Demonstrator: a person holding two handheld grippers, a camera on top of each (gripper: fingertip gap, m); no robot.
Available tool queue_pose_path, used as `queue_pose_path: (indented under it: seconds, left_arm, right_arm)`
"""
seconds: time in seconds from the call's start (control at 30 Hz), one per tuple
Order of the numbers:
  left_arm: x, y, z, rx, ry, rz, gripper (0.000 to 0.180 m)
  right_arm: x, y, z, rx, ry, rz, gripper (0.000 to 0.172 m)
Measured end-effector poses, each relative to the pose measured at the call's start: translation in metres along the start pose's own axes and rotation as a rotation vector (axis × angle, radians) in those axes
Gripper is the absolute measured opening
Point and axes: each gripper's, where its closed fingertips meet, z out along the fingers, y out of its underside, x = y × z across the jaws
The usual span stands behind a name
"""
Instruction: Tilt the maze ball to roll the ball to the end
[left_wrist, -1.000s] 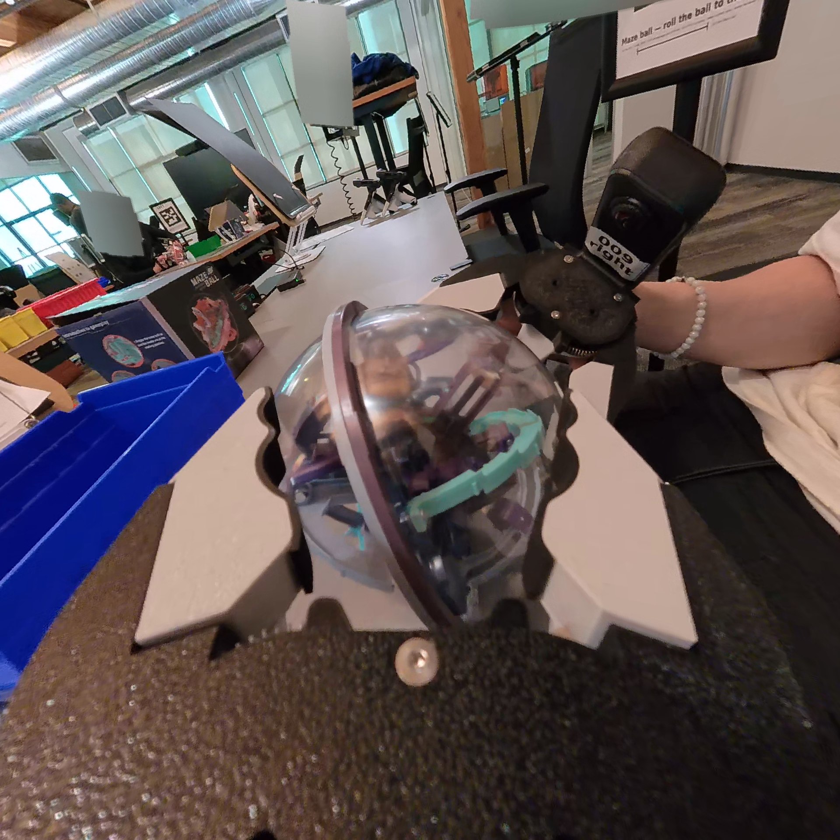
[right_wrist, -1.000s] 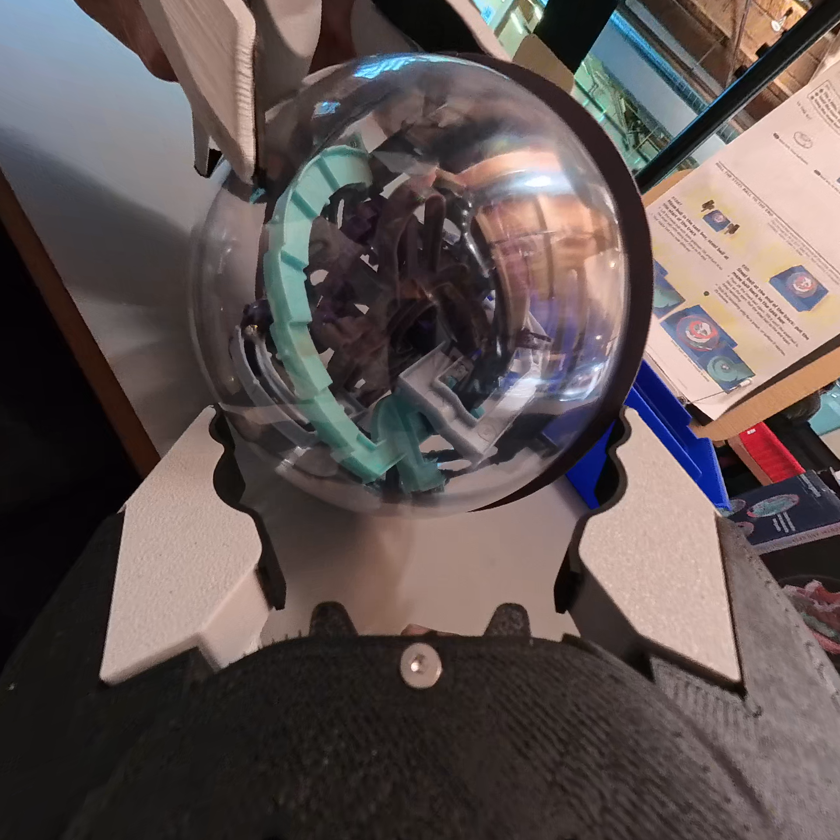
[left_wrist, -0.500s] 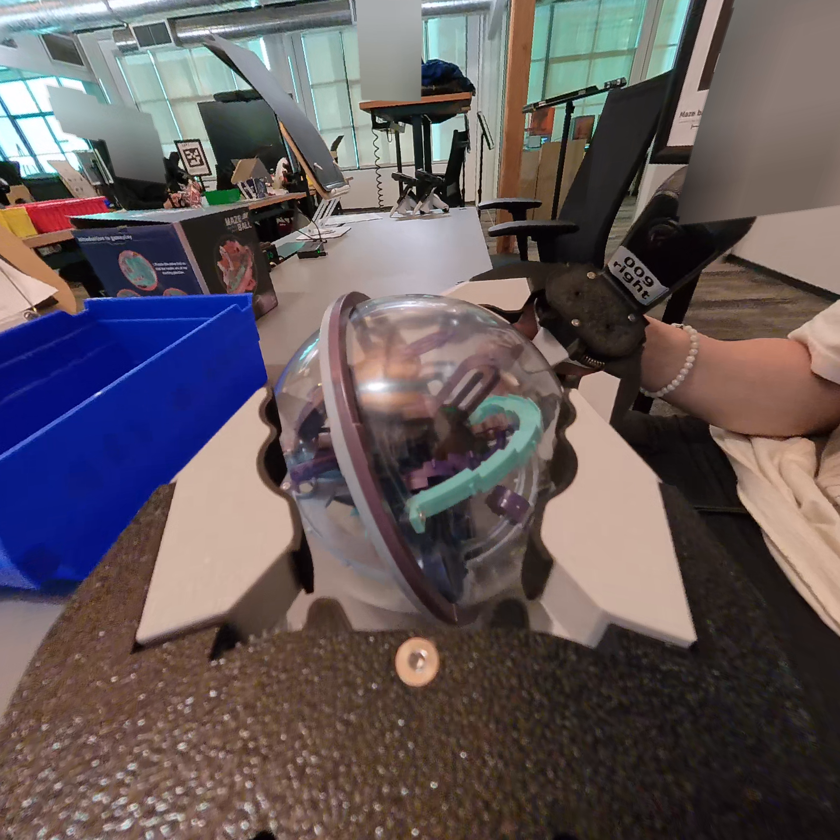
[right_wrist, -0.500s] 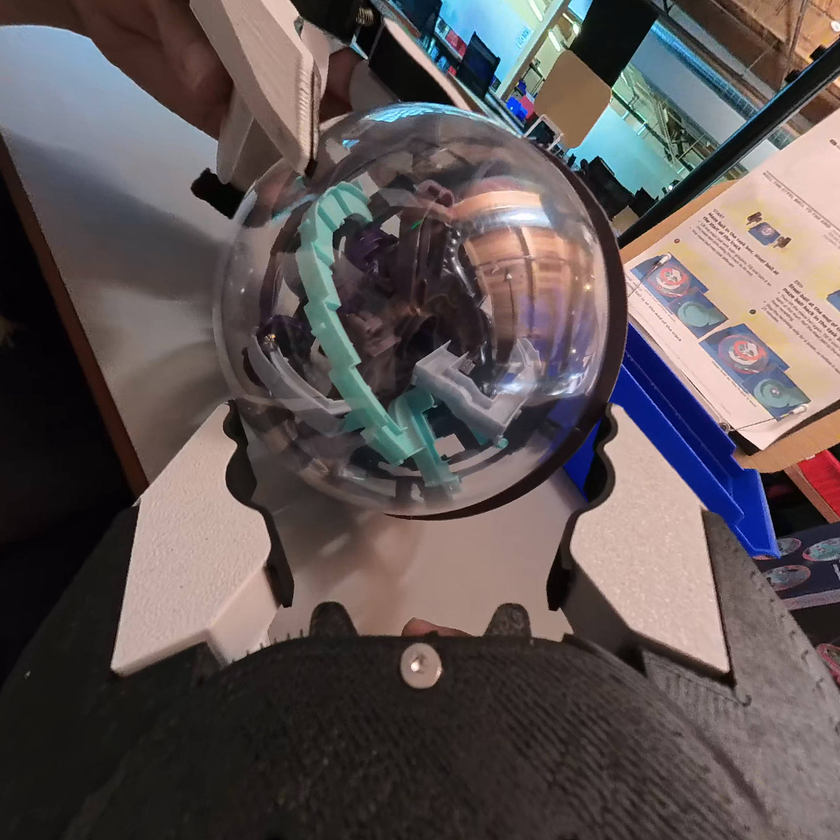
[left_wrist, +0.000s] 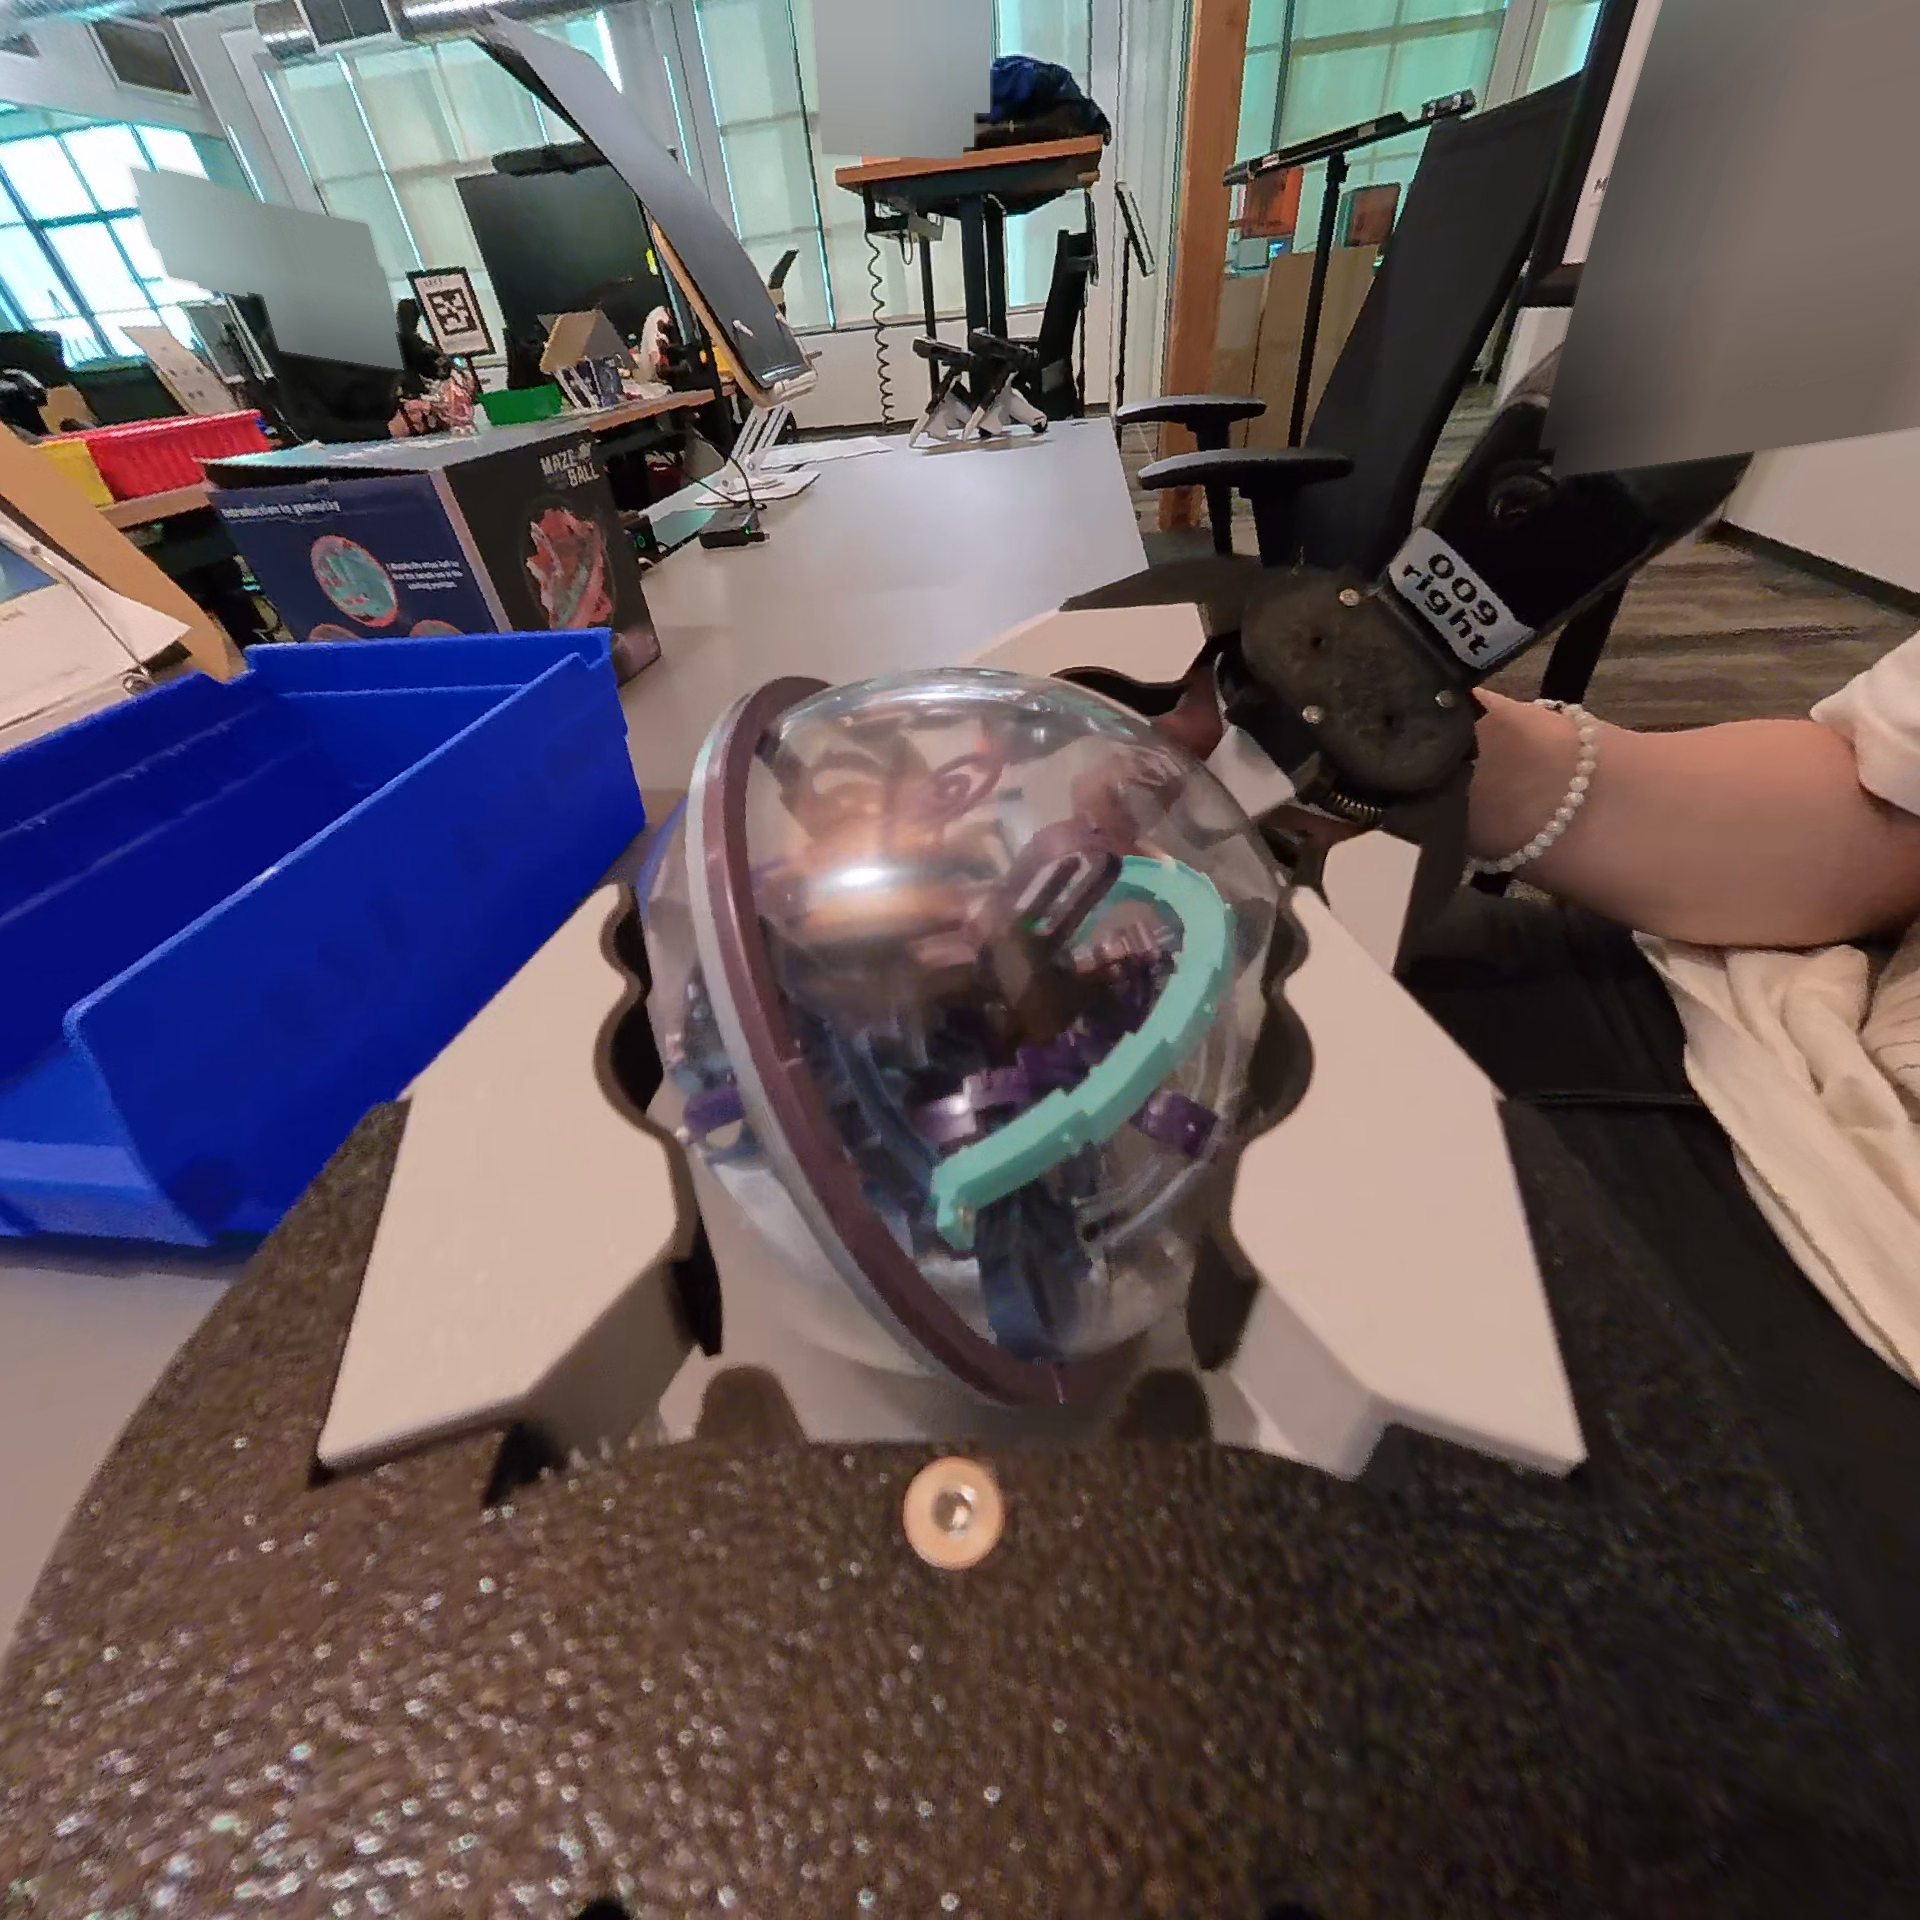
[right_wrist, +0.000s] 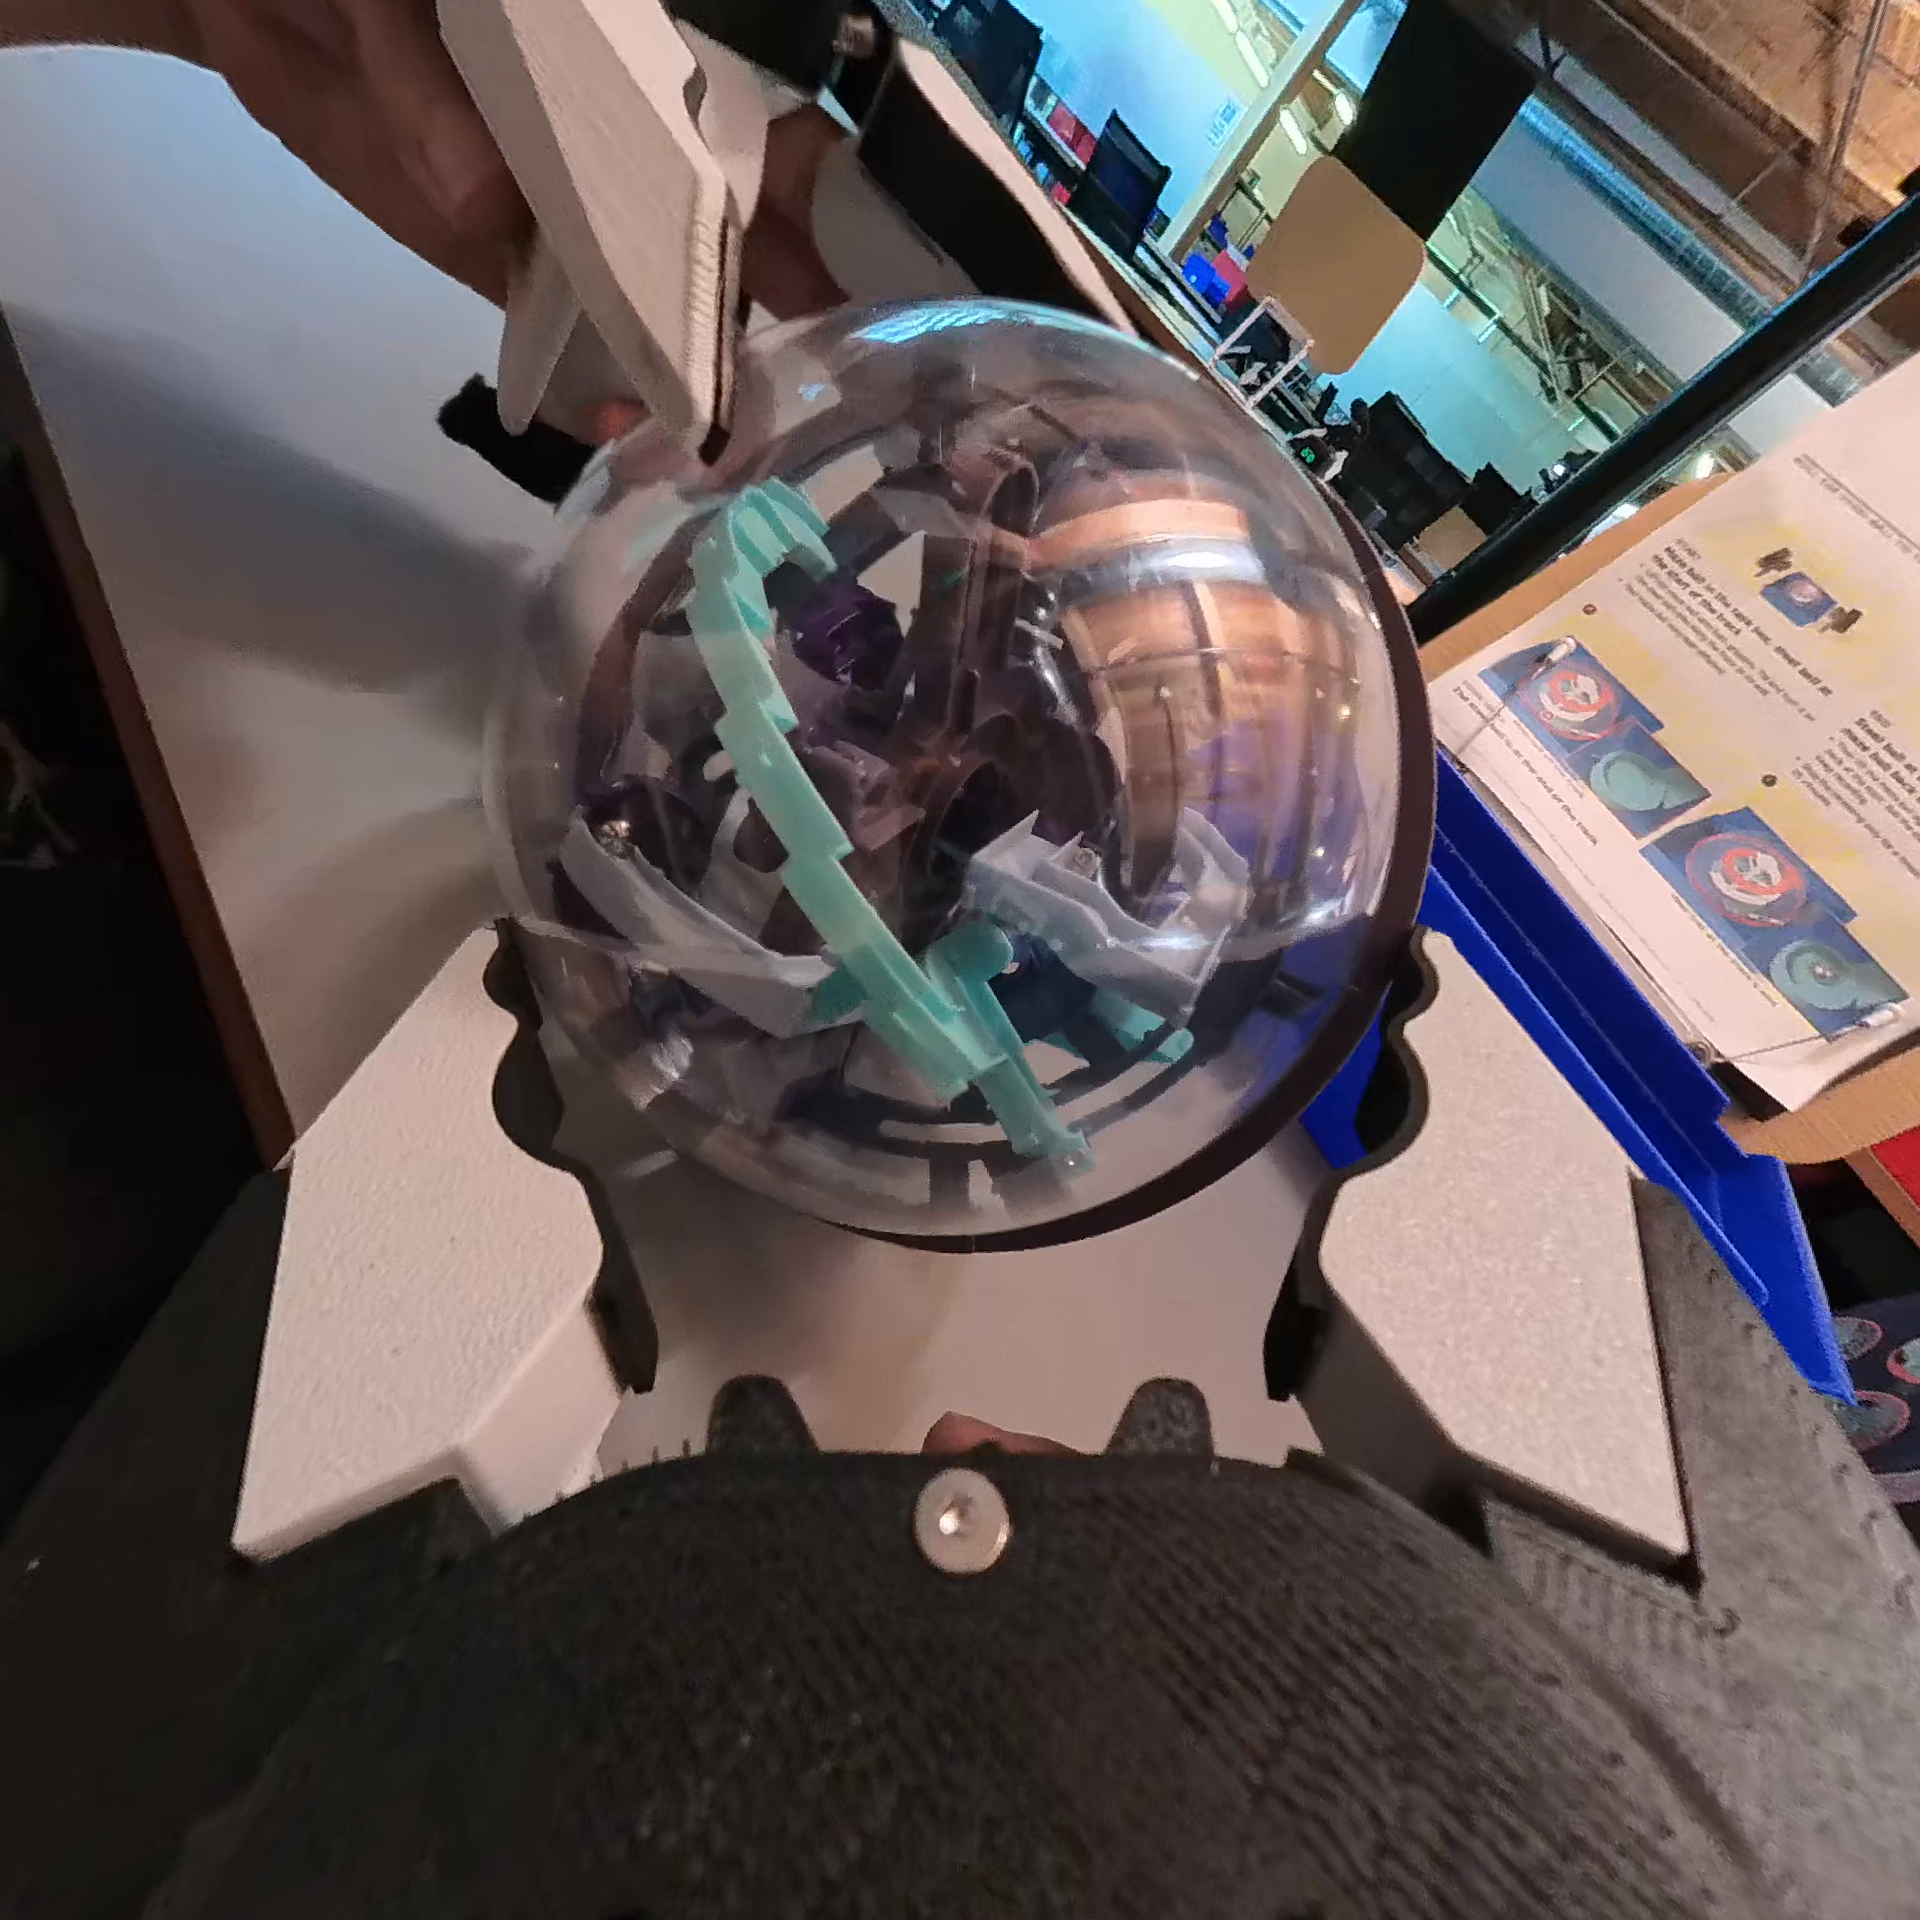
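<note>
My left gripper has pale grey wavy-edged fingers on a speckled black body with one silver screw; a white bead bracelet circles my right wrist; my sleeve is white.

The maze ball sat between the left gripper's fingers. The bin lay at its nine o'clock, the box at eleven behind the bin, and the right gripper at two o'clock.

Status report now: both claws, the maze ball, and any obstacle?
Left claw and right claw both clamp the maze ball, raised off the table. Blue bin close on left; nothing blocking.
</note>
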Motion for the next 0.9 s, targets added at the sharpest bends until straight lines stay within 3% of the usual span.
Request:
queue_pose_path:
  seconds: [0.53, 0.7, 0.9]
  left_arm:
    - [-0.018, 0.007, -0.017, -0.003, -0.046, -0.134, 0.116]
    - [-0.023, -0.003, -0.023, 0.006, -0.12, 0.001, 0.11]
    - [-0.014, 0.003, -0.019, -0.061, -0.076, -0.026, 0.123]
  right_arm:
    - [-0.004, 0.002, 0.013, 0.001, -0.1, -0.072, 0.156]
    - [0.001, 0.005, 0.027, -0.064, -0.089, -0.139, 0.152]
    - [-0.012, 0.002, 0.036, -0.082, -0.154, -0.168, 0.153]
